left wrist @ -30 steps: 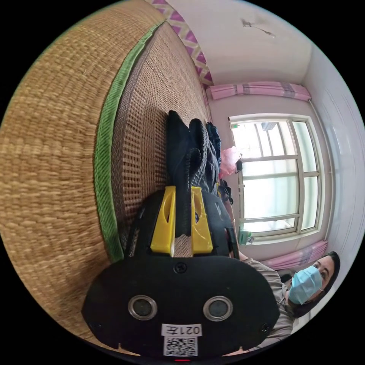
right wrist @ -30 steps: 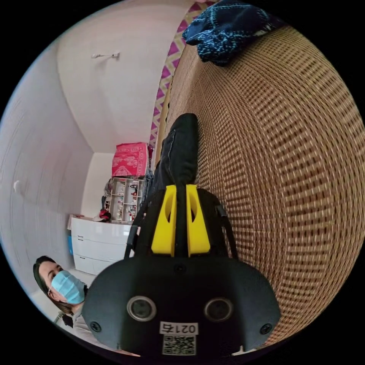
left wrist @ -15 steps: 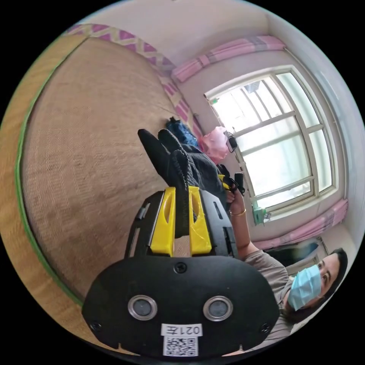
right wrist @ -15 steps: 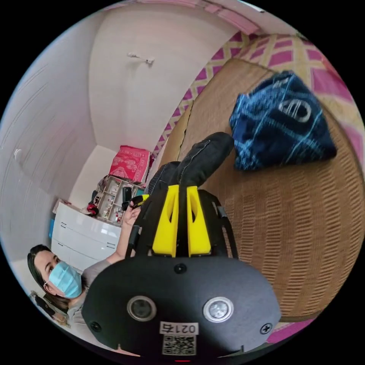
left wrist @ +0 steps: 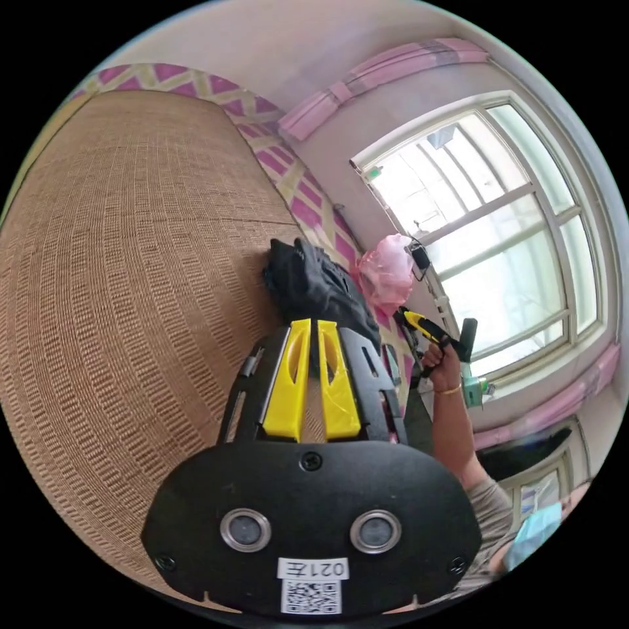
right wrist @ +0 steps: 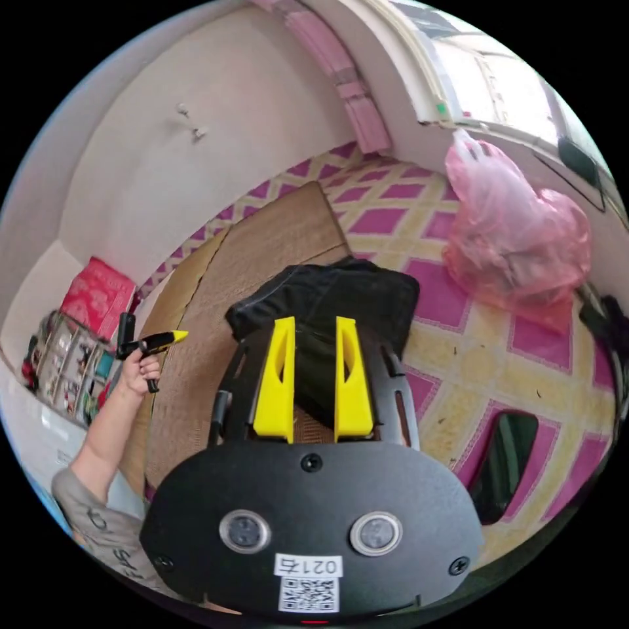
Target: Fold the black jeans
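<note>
The black jeans point(left wrist: 308, 288) point(right wrist: 321, 295) lie as a folded bundle at the far edge of the woven mat point(left wrist: 131, 262), beside the pink and yellow patterned sheet point(right wrist: 524, 367). My left gripper point(left wrist: 314, 325) hangs just short of the bundle, jaws nearly together, and I see no cloth pinched between them. In the right gripper view the left gripper point(right wrist: 171, 336) is held in a hand, apart from the jeans. My right gripper point(right wrist: 314, 321) stands open over the near edge of the jeans. In the left gripper view the right gripper point(left wrist: 411, 319) is in the person's other hand, off to the right.
A pink plastic bag point(right wrist: 517, 255) point(left wrist: 386, 272) sits on the patterned sheet close behind the jeans, under the window point(left wrist: 485, 223). A shelf unit with a red box point(right wrist: 98, 295) stands at the far left. A dark gap point(right wrist: 504, 452) opens near the sheet's edge.
The jeans were carried in both grippers across the mat and now lie at its edge. The right gripper has opened and let go; the left gripper has come off the cloth.
</note>
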Demonstrator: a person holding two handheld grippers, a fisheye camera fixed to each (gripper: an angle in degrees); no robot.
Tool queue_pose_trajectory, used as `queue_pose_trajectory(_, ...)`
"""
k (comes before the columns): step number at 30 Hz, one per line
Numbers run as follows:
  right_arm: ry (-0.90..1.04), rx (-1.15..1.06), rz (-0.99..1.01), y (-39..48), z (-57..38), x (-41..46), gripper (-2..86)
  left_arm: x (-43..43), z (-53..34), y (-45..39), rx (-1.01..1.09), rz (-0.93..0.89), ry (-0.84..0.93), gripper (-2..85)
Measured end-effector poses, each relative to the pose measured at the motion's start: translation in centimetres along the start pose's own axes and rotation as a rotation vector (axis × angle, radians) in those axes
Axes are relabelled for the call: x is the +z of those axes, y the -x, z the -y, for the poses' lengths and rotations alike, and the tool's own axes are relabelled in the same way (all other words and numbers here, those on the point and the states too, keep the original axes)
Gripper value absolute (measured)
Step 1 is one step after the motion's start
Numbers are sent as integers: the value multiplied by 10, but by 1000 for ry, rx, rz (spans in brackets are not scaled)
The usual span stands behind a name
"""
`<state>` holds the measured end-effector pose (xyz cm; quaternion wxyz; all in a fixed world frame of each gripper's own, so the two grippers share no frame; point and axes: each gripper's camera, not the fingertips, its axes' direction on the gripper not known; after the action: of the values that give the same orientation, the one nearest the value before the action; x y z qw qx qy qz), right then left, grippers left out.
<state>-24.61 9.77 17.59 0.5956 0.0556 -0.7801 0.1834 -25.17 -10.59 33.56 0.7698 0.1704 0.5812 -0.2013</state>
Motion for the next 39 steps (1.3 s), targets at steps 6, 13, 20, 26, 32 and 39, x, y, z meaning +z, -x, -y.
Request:
queue_pose_trajectory(6, 14, -523, 141, 243, -26, 22, 2, -89, -179, 28, 81, -181, -109, -9)
queue_pose_trajectory(13, -157, -1072, 40, 577, -82, 65, -9, -226, -393, 3, 250, 44, -291, -10)
queue_pose_trajectory(20, 133, -1271, 353, 883, -68, 168, -10, -343, -557, -13, 258, 366, -504, -10)
queue_pose_trajectory(26, 217, -1385, 499, 1127, -60, 251, -4, -422, -688, 33, 111, 637, -759, -10)
queue_pose_trajectory(32, 184, -1554, 640, 1327, -38, 300, 61, -494, -774, 58, -38, 515, -913, -10)
queue_pose_trajectory(39, 109, -1742, 655, 1491, -16, 317, 121, -543, -890, 79, -167, 440, -1172, -10)
